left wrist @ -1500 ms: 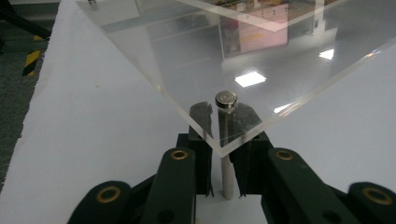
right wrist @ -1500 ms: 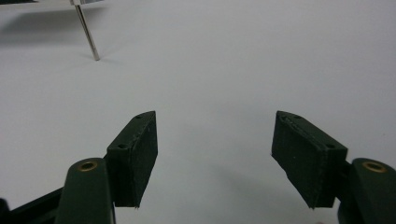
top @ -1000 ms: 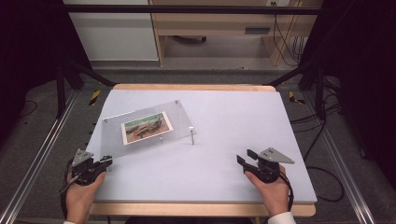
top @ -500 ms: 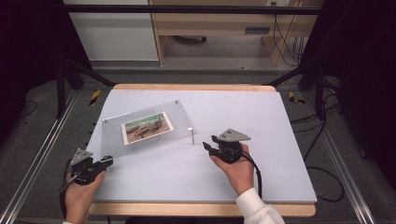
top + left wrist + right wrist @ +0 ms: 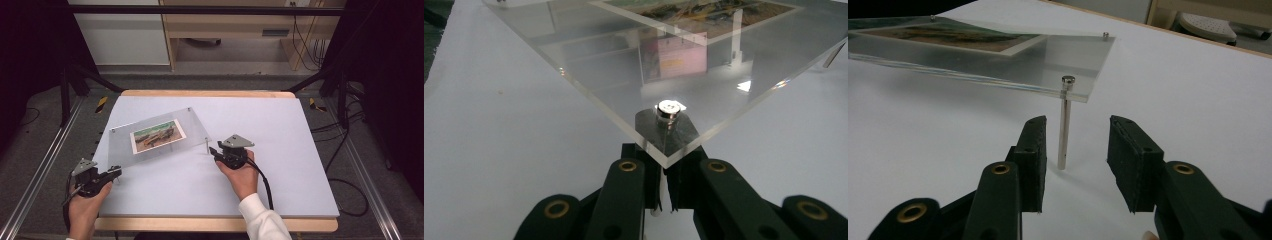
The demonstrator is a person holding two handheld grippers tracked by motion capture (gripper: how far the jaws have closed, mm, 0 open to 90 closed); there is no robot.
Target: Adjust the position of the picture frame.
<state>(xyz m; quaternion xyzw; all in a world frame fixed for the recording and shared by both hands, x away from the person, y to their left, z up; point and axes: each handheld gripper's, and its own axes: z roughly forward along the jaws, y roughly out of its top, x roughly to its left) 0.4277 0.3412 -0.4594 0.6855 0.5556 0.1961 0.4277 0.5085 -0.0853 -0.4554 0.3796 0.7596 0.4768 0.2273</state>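
Where grey floor surrounds it, white tabletop (image 5: 280,130) bears clear frame (image 5: 157,137).

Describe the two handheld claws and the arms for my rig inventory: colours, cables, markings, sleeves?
Both are black. The left claw and right claw each carry a grey three-cornered plate on top and trail a black cable. Up close, the left claw and right claw show black arms with brass-coloured rivets; the right's pads are flat and rectangular. A white sleeve covers the right forearm.
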